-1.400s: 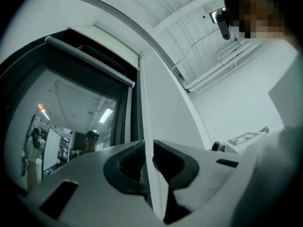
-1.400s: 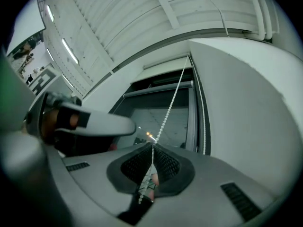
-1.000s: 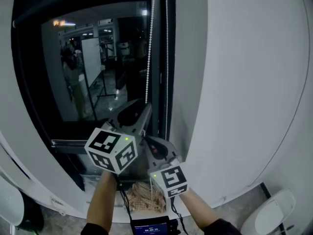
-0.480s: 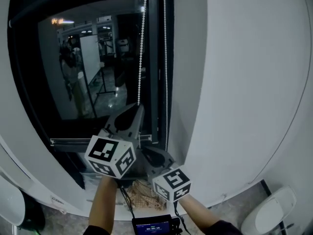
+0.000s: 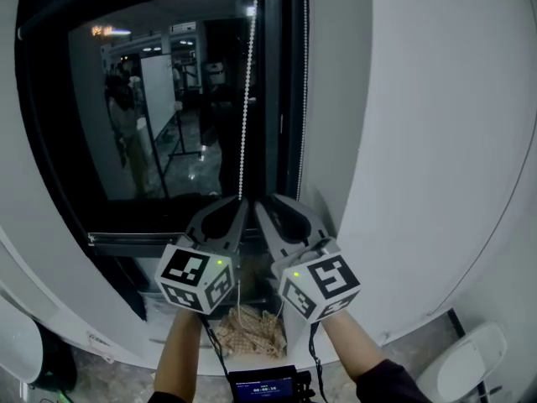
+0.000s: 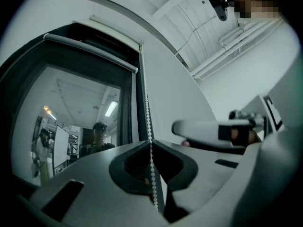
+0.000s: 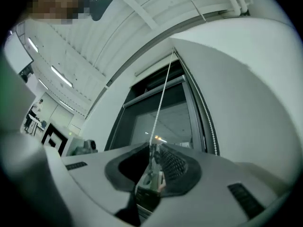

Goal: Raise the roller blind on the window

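A white bead chain (image 5: 246,99) hangs in front of the dark window (image 5: 151,107). My left gripper (image 5: 241,200) is shut on it, and the beads pass between its closed tips (image 6: 151,142) and run on below. The right gripper (image 5: 263,198) is level with it, just right of that strand, with its jaws together (image 7: 153,146). The chain's other strand (image 5: 300,99) runs along the frame further right. The blind's bottom bar (image 6: 90,55) sits high over the glass and also shows in the right gripper view (image 7: 154,92).
A white wall (image 5: 436,141) curves off to the right of the frame. The window's lower ledge (image 5: 126,242) lies below the glass. A woven basket (image 5: 247,330) sits under my hands, a small screen (image 5: 262,386) below it, and a white seat (image 5: 466,363) at the bottom right.
The right gripper has come up from below the left one and now stands level beside it. The left gripper has sunk a little, still at the chain.
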